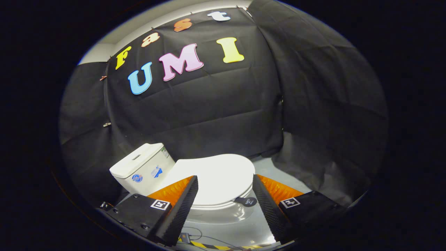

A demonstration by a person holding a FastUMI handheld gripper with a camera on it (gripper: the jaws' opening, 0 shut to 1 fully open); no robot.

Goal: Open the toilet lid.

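A white toilet stands on the floor ahead of me, its lid (216,179) down flat over the bowl (223,213). A small dark tab (246,201) sticks out from the lid's front rim, toward the right finger. The white tank (141,167) rises behind the lid to the left. My gripper (225,195) hovers above the lid with its two black ribbed fingers (184,205) spread wide. Nothing is between them; the lid shows through the gap, farther off.
Black cloth walls close in behind and to the right of the toilet. Grey floor (278,174) shows to the right of the bowl. A cable and a yellow-black striped tape (209,245) lie on the floor below the fingers.
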